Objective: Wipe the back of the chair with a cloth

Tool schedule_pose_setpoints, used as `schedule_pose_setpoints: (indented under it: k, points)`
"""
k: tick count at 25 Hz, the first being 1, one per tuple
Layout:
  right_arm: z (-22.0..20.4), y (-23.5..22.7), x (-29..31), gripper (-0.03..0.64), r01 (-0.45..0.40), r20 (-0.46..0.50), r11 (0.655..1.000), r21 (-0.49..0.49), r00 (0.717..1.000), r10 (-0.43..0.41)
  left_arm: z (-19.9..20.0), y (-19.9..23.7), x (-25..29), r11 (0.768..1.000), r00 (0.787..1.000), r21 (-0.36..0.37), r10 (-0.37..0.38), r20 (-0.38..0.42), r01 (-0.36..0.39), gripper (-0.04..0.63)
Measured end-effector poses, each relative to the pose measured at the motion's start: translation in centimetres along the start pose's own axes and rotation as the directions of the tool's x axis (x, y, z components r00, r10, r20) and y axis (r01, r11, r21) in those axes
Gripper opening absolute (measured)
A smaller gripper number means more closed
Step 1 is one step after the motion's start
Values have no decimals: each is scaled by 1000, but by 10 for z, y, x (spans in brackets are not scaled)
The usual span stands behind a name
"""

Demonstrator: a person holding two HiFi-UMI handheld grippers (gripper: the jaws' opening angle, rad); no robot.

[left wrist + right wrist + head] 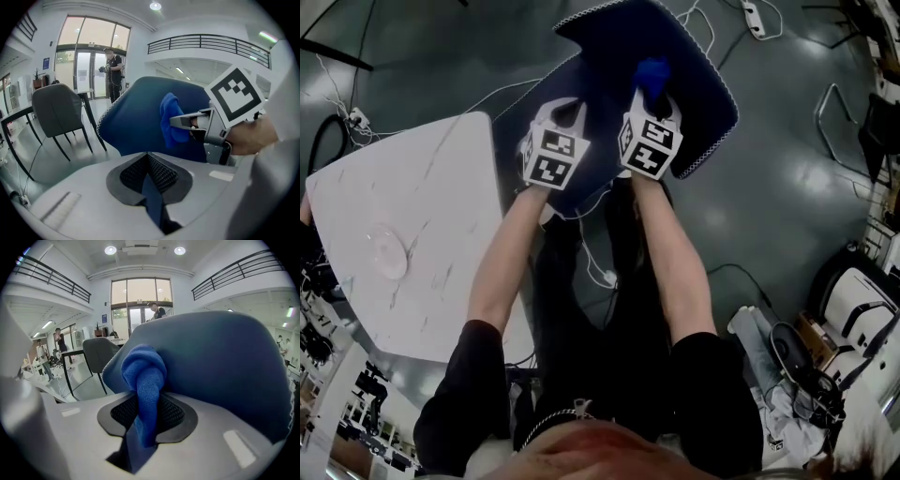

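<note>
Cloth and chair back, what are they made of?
The cloth looks like soft blue terry or microfibre: it has a fuzzy knit texture and bunches in folds. The chair back looks like smooth, matte dark-blue upholstery, fabric or faux leather, I can't tell which. Pale stitching edges it.

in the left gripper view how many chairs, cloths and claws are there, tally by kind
chairs: 2, the blue chair and the grey chair
cloths: 1, the blue cloth
claws: 2, the left claw and the right claw, which holds the cloth
total: 5
</note>
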State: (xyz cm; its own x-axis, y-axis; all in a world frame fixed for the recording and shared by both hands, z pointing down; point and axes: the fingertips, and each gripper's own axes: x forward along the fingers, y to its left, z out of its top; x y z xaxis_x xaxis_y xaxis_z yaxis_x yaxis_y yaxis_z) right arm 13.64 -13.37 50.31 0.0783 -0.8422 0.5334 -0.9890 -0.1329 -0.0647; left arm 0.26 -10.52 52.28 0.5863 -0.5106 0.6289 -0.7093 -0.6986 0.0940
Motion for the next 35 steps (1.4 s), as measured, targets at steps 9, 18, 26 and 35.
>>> schedule_pose_setpoints:
  k: [9, 18, 26, 35]
  points:
    - [-22, -41, -38, 115, 77, 0, 997, 10, 997, -77, -12, -26, 11, 999, 999, 7, -43, -8, 43, 9]
    - [-38, -78, -85, 114, 212, 30, 968, 133, 976, -218, -13, -15, 7, 999, 999, 9, -32, -9, 32, 9]
    - [-8, -15, -77, 114, 51, 139, 999, -18, 989, -48, -23, -11, 5, 999, 1000, -29, -20, -24, 19, 9]
    - [34, 84, 19, 114, -252, 107, 967, -49, 961, 256, -34, 4, -3, 995, 1000, -100, 20, -8, -21, 9]
